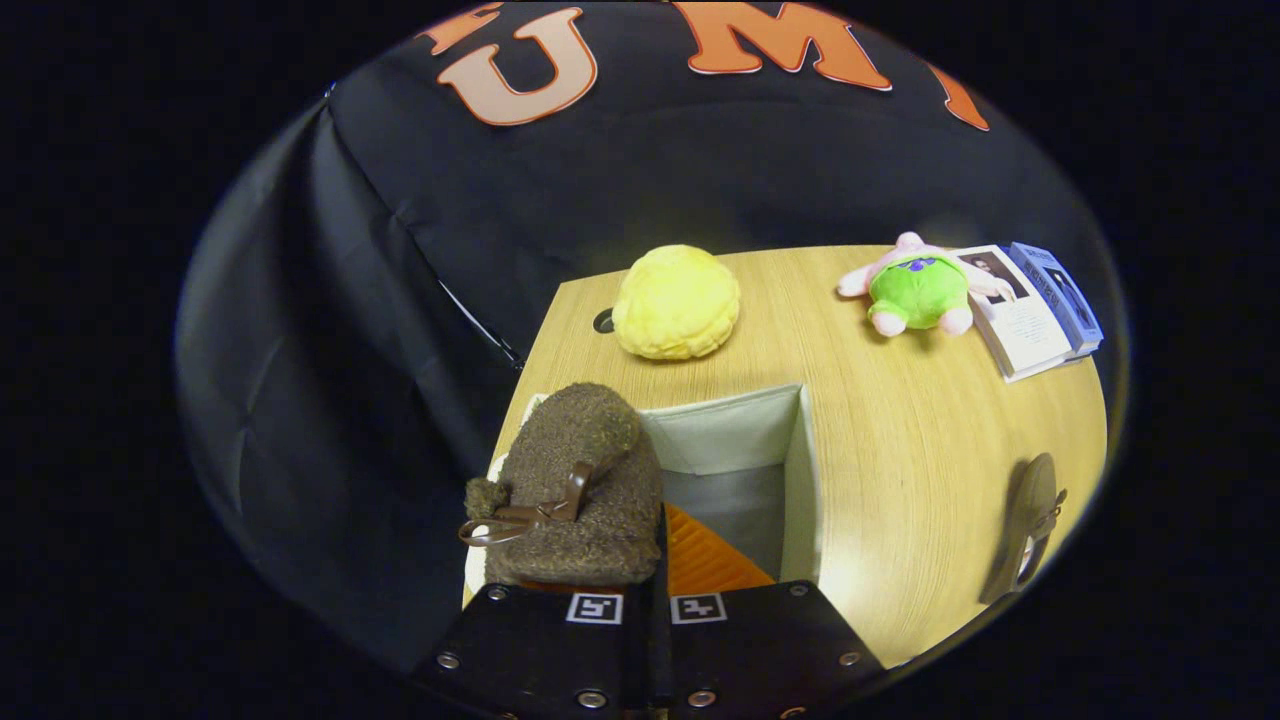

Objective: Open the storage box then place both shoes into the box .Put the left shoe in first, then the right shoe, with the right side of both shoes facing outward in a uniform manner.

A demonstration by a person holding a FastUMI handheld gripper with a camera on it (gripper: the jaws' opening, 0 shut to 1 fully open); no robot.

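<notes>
Your gripper (648,590) is clamped on the fuzzy brown shoe (575,490) over the open storage box (800,470), whose near-left wall could snag it and tip it askew, while the other shoe (1028,525) waits on the counter (920,420) beyond.

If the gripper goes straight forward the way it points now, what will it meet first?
The gripper is shut on the brown shoe, held over the open storage box. Straight ahead, the shoe would probably meet the box's pale far wall first, with the yellow plush beyond, though depth is unclear.
</notes>
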